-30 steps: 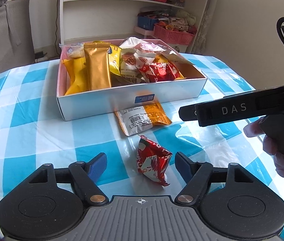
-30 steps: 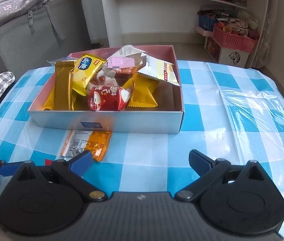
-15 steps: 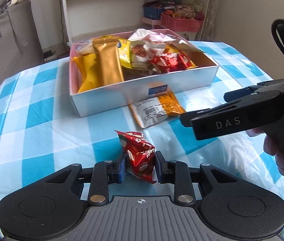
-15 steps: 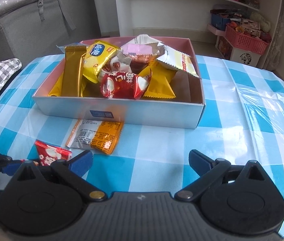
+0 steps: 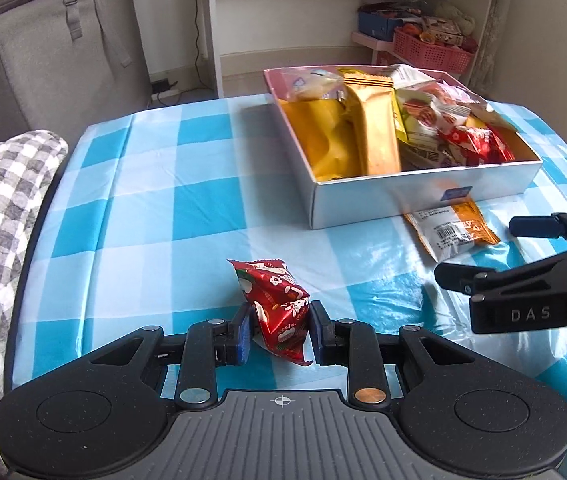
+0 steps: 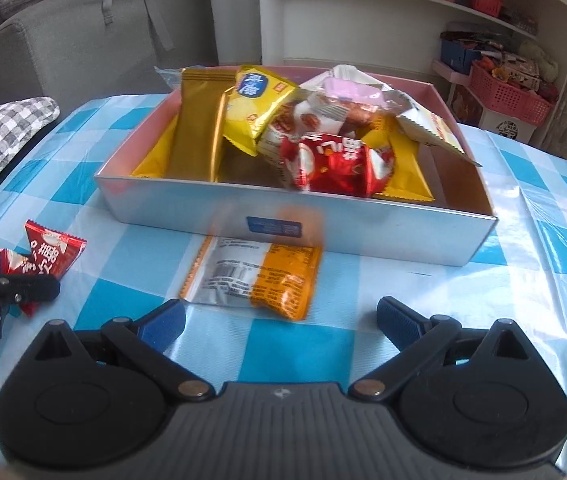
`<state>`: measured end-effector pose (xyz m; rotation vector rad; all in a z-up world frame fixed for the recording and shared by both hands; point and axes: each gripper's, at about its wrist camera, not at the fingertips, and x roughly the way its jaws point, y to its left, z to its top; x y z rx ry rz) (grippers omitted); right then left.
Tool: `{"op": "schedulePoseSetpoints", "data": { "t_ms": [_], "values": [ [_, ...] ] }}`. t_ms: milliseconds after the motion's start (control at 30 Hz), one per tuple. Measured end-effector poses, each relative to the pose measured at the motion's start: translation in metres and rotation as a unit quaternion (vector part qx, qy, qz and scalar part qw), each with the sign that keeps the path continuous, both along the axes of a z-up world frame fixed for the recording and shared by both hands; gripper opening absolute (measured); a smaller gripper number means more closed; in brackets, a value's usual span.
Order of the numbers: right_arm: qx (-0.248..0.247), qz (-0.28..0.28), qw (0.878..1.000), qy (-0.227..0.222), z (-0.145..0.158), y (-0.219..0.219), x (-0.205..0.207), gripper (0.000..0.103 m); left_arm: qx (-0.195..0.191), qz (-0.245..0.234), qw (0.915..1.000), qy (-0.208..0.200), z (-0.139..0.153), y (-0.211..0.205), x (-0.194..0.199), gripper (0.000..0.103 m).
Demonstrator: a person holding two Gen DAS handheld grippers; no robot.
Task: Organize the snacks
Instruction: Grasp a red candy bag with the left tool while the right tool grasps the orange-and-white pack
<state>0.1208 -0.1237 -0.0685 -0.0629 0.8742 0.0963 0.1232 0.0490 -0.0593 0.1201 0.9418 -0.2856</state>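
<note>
Snacks are the matter in hand, and one is already gripped: the left gripper (image 5: 279, 332) has just been closing, and its blue pads now pinch a red packet (image 5: 275, 308) across its middle, the crimped tail hanging below the jaws. The packet appears clear of the tabletop, though contact underneath cannot be confirmed.

The right gripper (image 6: 281, 318) has its jaws spread wide and nothing between them. It hovers directly over an orange-and-white packet (image 6: 253, 274), which lies flat on the checked cloth (image 5: 155, 208) with its far edge touching the box's near wall.

The box (image 6: 363, 228) sits toward the far right of the tabletop, crowded with packets: a tall gold one on the left, yellow ones, and a red one near the front. The only bare floor showing is at its right end.

Judgement: the step is carrying the red packet to the box. It should be lifted over the near wall before release, and dropped where there is room, not onto the pile. The hold is on soft wrapper, so it may slip if swung fast. The right gripper needs to come down low, since the flat packet gives little edge.
</note>
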Motion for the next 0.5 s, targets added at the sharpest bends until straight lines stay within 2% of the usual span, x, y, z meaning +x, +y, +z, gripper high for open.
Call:
{"op": "schedulePoseSetpoints", "data": {
  "t_ms": [133, 233, 367, 467, 500],
  "values": [
    [-0.03, -0.001, 0.999, -0.022, -0.006, 0.019, -0.005, 0.103, -0.029, 0.015, 0.9994, 0.014, 0.0, 0.011, 0.005, 0.026],
    [-0.034, -0.004, 0.999, -0.037, -0.007, 0.028, -0.008, 0.103, -0.034, 0.017, 0.9992, 0.016, -0.001, 0.014, 0.007, 0.026],
    [-0.037, -0.005, 0.999, -0.035, -0.005, 0.035, -0.005, 0.102, -0.038, 0.018, 0.9989, 0.018, -0.001, 0.015, 0.008, 0.026],
    [-0.037, -0.001, 0.999, -0.03, -0.003, 0.038, -0.003, 0.096, -0.041, 0.02, 0.9988, 0.02, 0.0, 0.016, 0.009, 0.026],
    [-0.036, 0.0, 0.999, -0.028, -0.003, 0.039, -0.003, 0.091, -0.043, 0.02, 0.9987, 0.02, -0.001, 0.017, 0.009, 0.026]
  ]
}}
